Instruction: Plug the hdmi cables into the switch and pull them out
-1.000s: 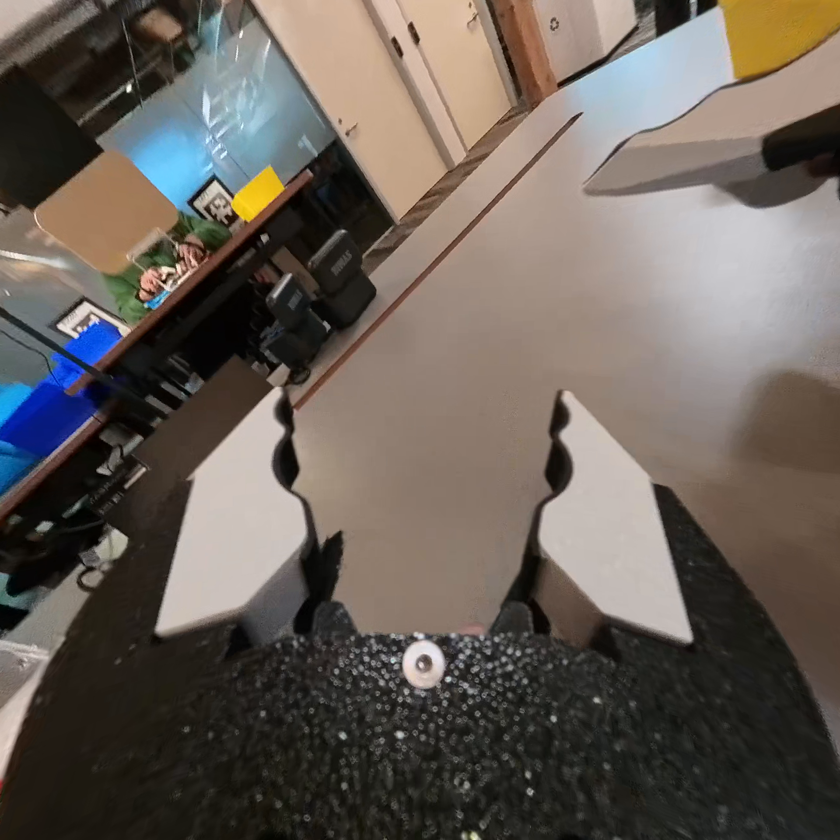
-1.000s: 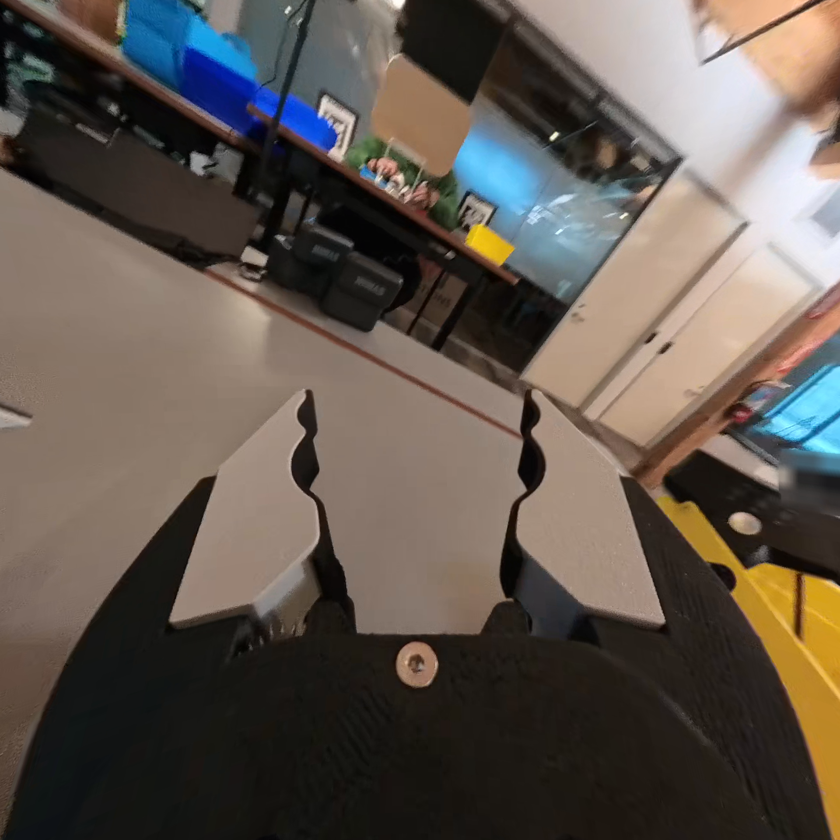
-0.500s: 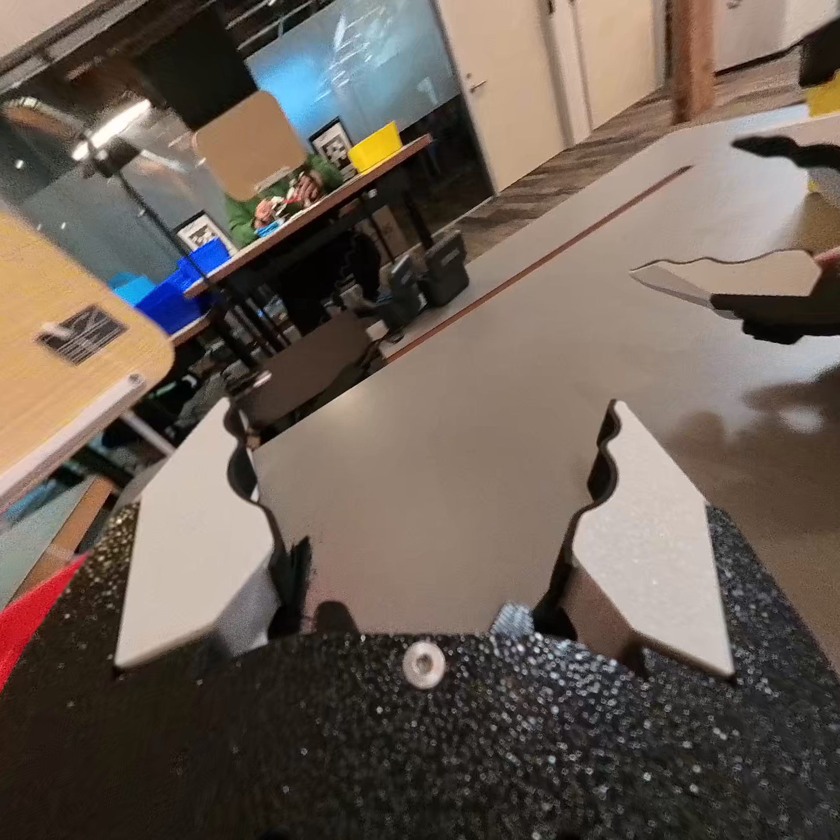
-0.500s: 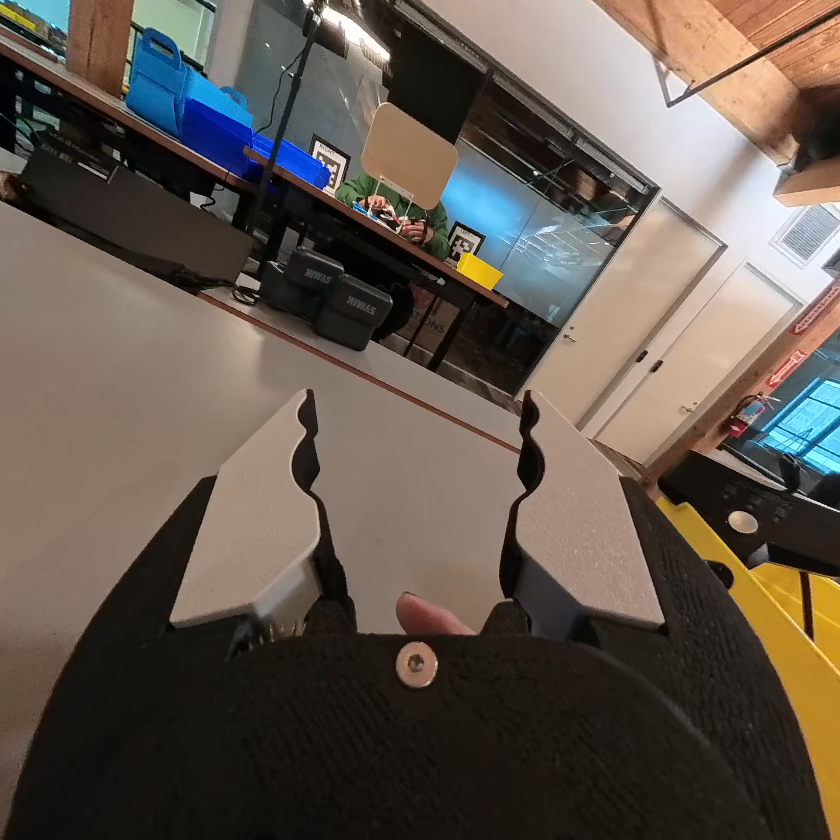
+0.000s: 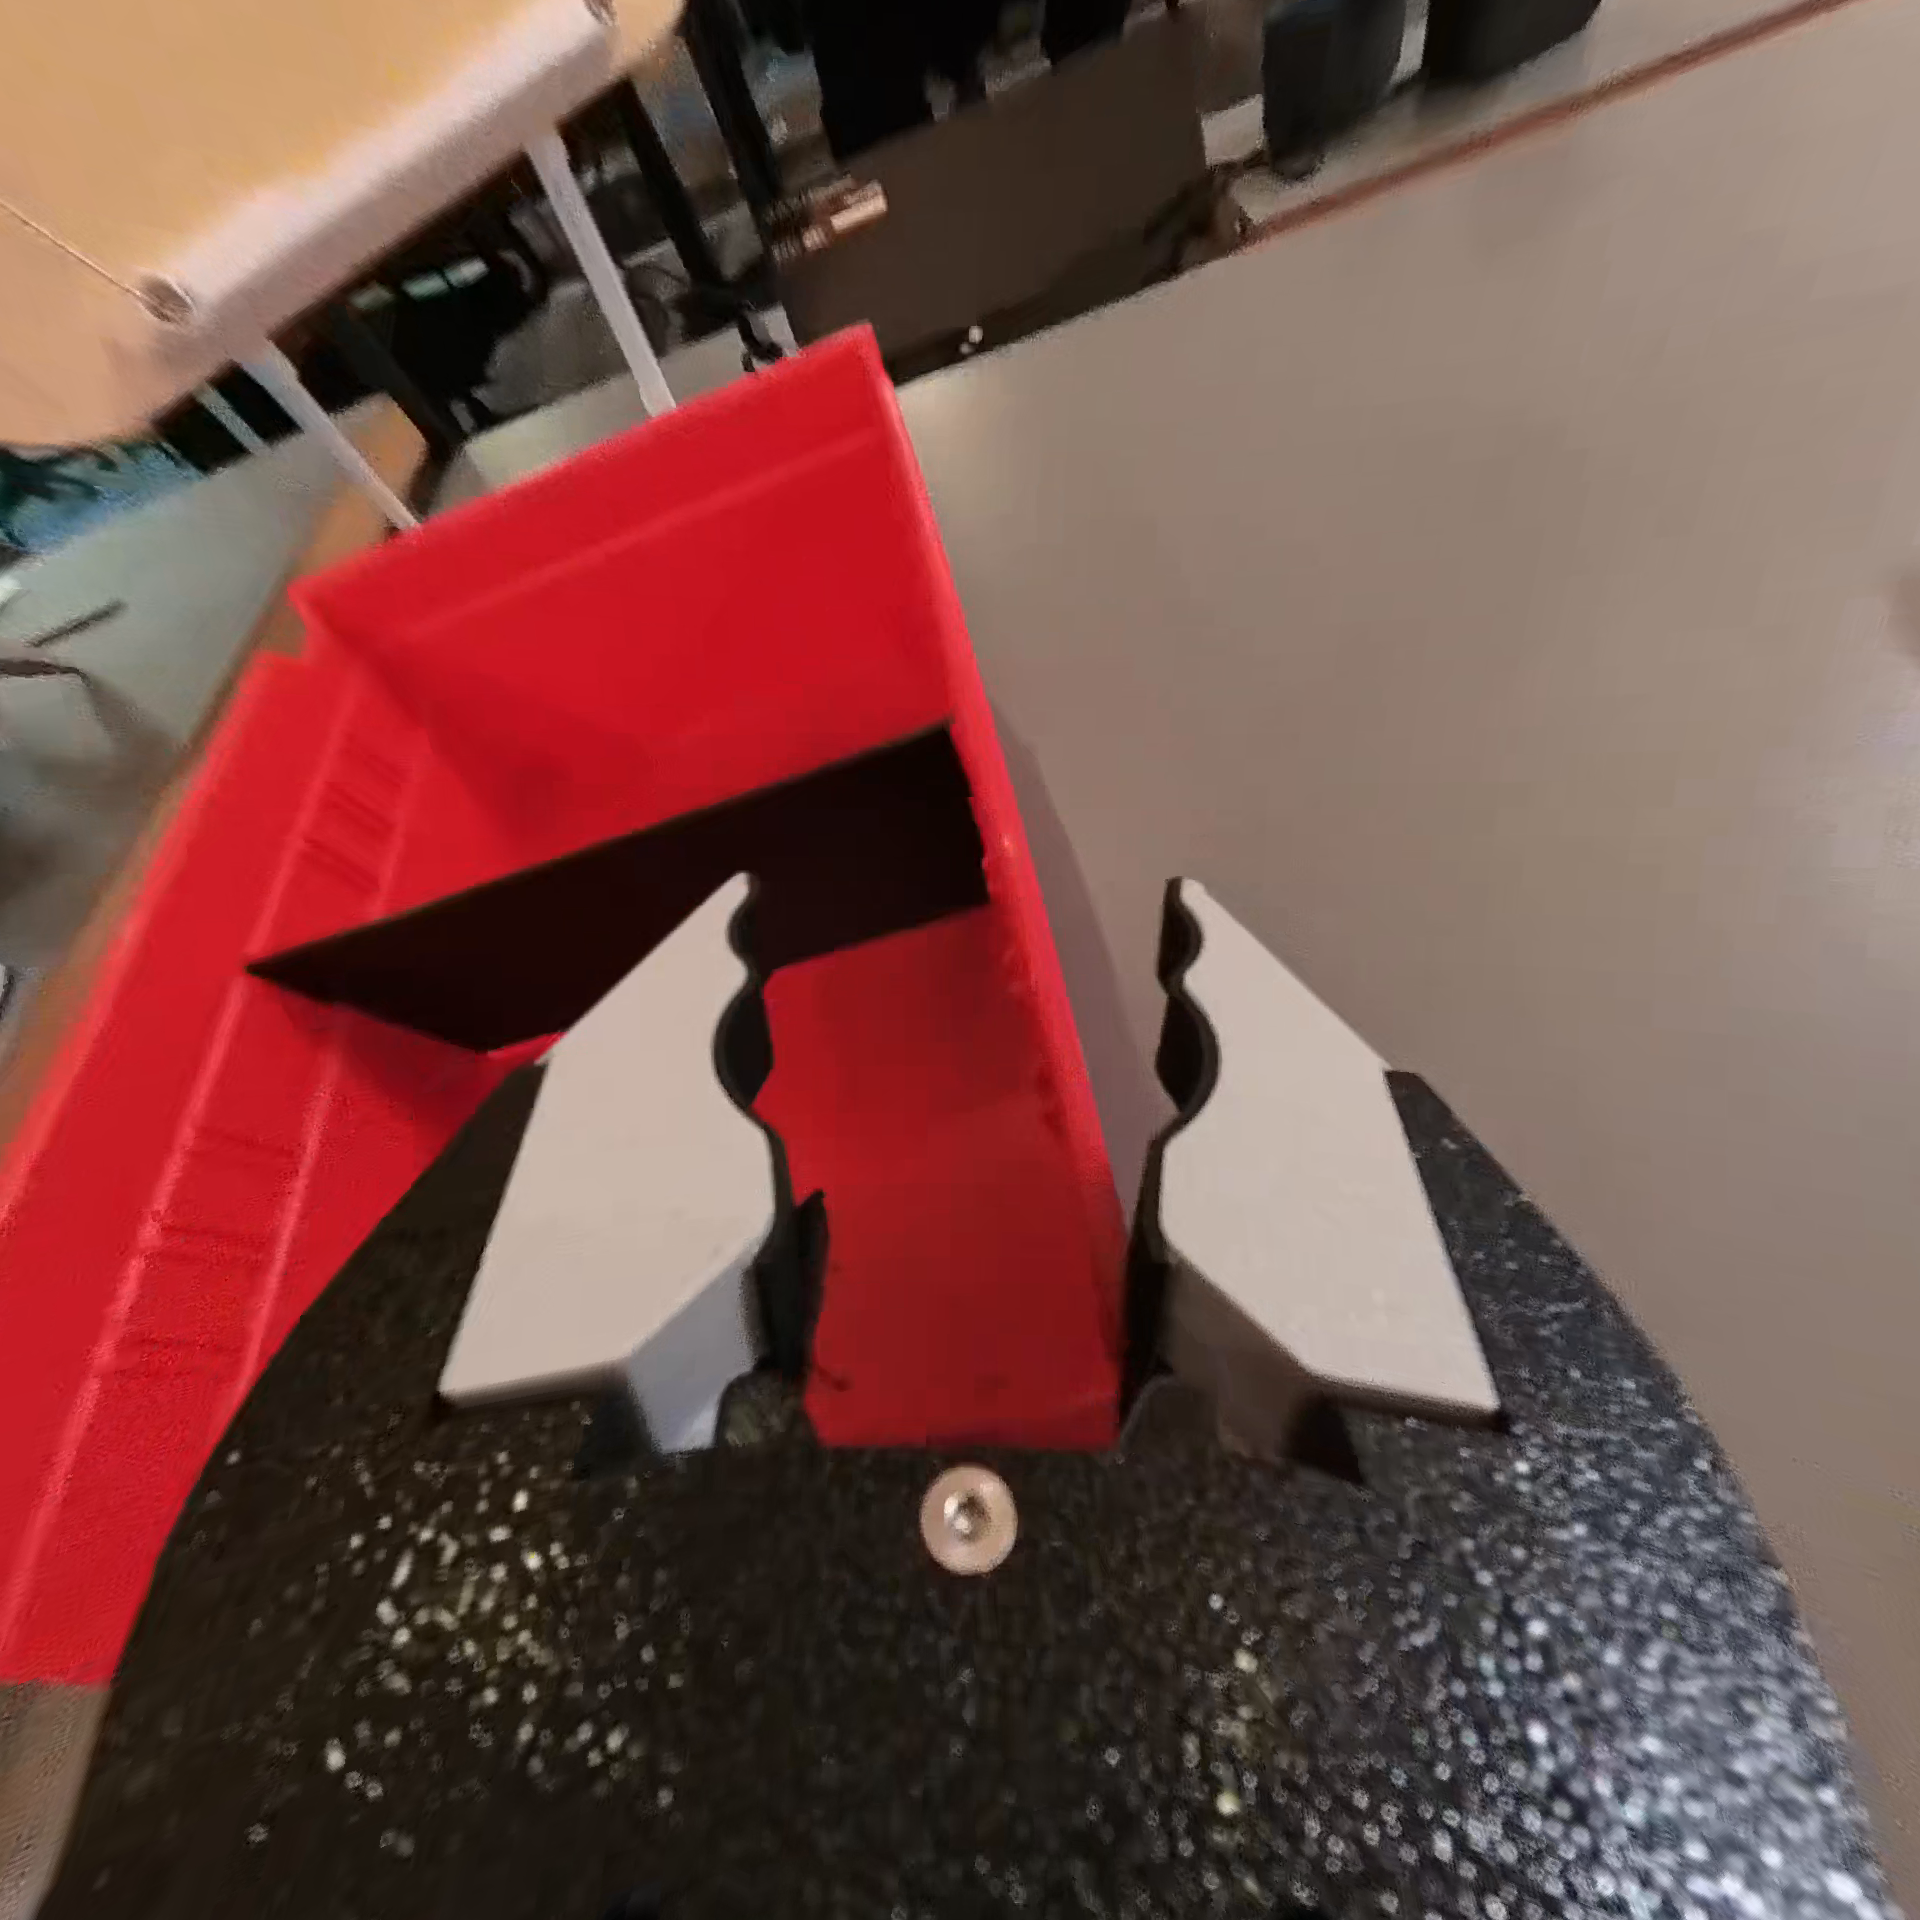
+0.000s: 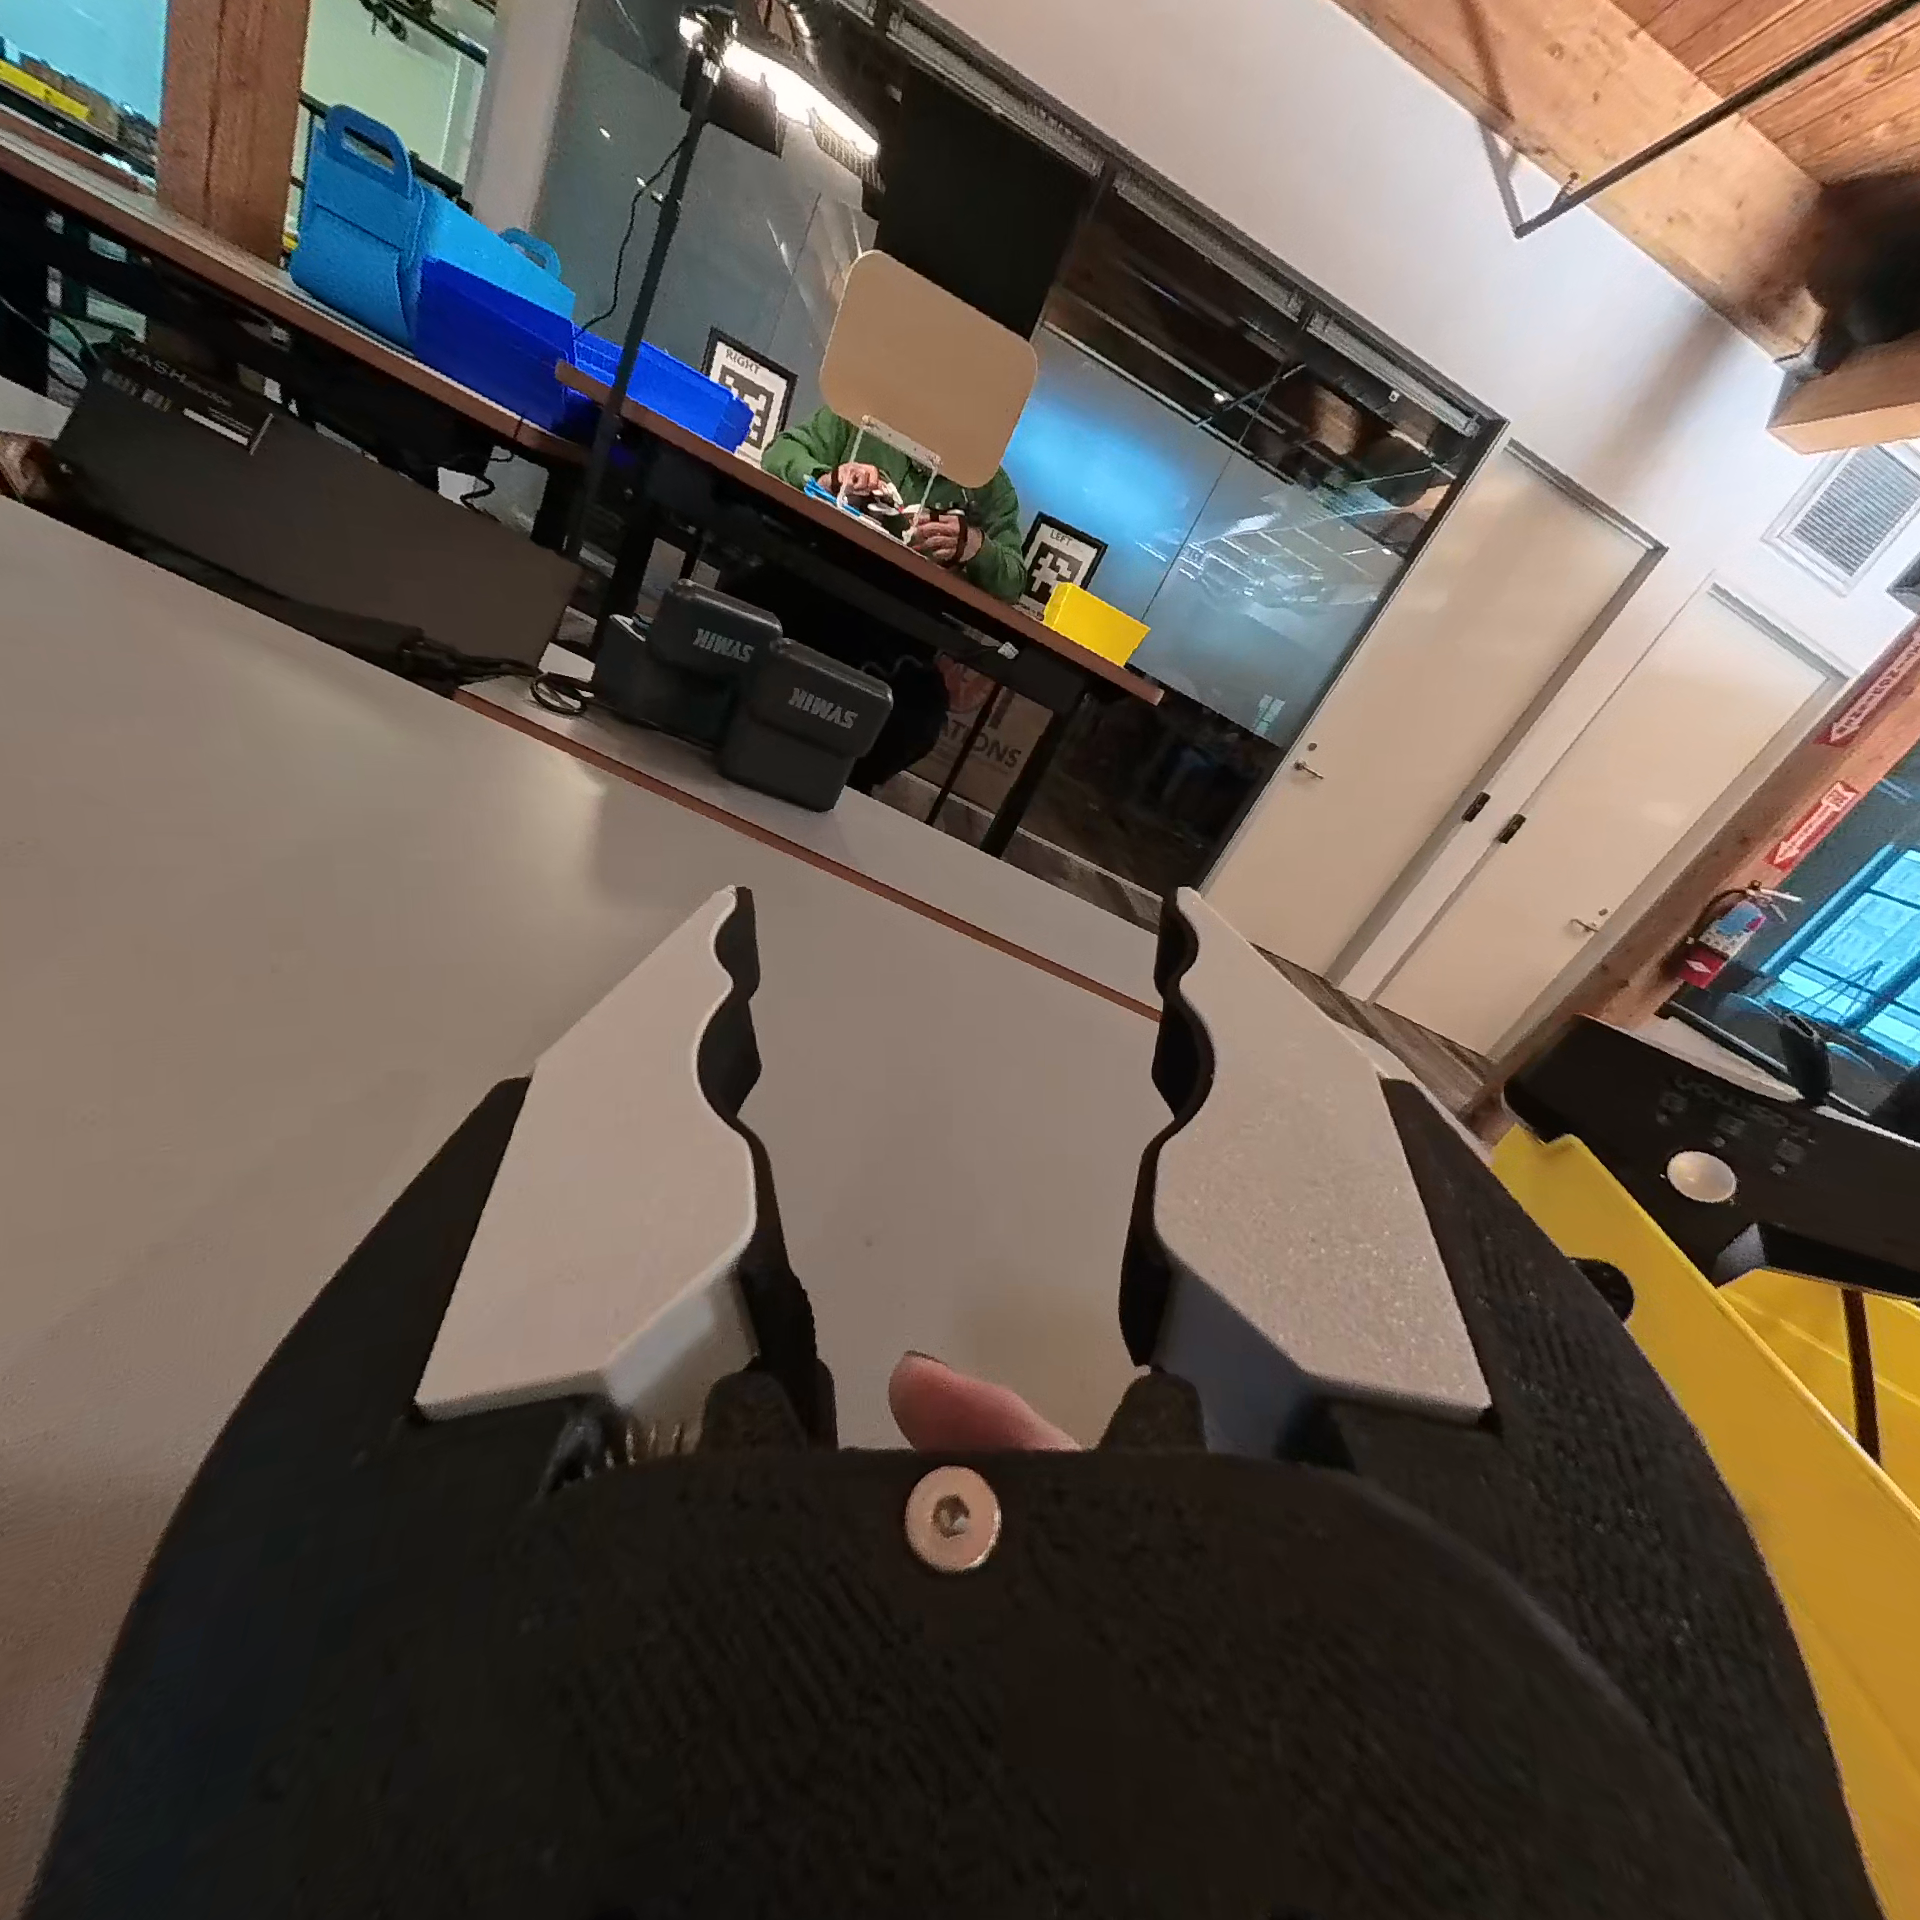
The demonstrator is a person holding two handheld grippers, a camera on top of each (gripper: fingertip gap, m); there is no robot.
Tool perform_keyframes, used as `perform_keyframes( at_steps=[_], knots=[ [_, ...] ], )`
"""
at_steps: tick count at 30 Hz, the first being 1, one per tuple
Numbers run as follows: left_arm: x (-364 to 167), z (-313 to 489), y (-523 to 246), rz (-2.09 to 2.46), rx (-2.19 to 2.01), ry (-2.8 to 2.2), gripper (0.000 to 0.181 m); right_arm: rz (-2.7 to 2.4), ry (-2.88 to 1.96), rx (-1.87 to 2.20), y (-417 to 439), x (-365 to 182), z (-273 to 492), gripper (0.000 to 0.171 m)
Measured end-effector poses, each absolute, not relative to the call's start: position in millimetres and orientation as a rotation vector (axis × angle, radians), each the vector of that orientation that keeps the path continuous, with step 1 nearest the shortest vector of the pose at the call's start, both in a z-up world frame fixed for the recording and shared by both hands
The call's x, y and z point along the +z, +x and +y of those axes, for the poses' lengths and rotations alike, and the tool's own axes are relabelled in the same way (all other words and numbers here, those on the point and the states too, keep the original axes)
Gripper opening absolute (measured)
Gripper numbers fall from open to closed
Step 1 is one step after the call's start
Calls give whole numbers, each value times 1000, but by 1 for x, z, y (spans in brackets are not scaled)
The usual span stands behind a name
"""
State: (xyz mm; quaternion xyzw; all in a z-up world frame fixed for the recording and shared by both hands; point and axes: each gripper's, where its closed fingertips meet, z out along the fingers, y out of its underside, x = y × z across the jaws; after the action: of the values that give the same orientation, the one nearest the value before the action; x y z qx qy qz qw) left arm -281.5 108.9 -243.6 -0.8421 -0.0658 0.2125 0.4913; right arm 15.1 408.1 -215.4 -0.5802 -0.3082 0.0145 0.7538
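Observation:
No HDMI cable shows in either view. My left gripper [image 5: 961,904] is open and empty, tilted down over a red bin [image 5: 665,623]. Its jaws straddle the bin's right wall. A black divider plate [image 5: 644,925] crosses the bin just beyond the left fingertip. My right gripper [image 6: 958,914] is open and empty, low over the grey table [image 6: 260,883]. A fingertip [image 6: 966,1403] shows at its base. A black device with a round silver button [image 6: 1714,1153] sits over a yellow bin [image 6: 1766,1455] to its right; I cannot tell if it is the switch.
The grey table [image 5: 1455,623] lies right of the red bin. Two dark cases [image 6: 769,696] stand past the table's brown far edge. A person in green [image 6: 894,457] sits at a farther table with blue bins [image 6: 468,281] and a small yellow bin [image 6: 1091,618].
My left gripper has swung left and tilted down, from facing the open table to over the red bin. My right gripper has barely moved; its view is steadier and a fingertip now shows.

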Motion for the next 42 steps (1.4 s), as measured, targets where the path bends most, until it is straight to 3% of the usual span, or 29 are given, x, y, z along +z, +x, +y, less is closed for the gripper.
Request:
perform_keyframes(
  at_steps=[5, 8, 15, 18, 22, 25, 28, 35, 42],
  knots=[
    [-254, 105, -281, -110, 591, -2090, 27, -697, -1272, 27, 13, -218, 406, 74],
    [-270, 103, -285, -87, 639, -2168, 9, -722, -1252, 57, 8, -209, 397, 74],
    [-276, 103, -285, -83, 593, -2172, 8, -828, -1020, 91, 36, -111, 316, 58],
    [-276, 104, -286, -86, 603, -2170, 8, -761, -1069, 16, 103, -71, 318, 57],
    [-276, 105, -286, -90, 604, -2156, 7, -506, -1285, -243, 242, -59, 362, 60],
    [-276, 105, -286, -88, 607, -2147, 7, -312, -1442, -448, 340, -83, 385, 61],
    [-276, 105, -286, -88, 607, -2144, 8, -248, -1693, -414, 392, -142, 404, 61],
    [-275, 105, -286, -93, 603, -2134, 7, -218, -2075, -256, 423, -240, 414, 58],
    [-280, 106, -286, -37, 651, -2137, 15, -262, -2142, -202, 416, -269, 418, 27]
  ],
)
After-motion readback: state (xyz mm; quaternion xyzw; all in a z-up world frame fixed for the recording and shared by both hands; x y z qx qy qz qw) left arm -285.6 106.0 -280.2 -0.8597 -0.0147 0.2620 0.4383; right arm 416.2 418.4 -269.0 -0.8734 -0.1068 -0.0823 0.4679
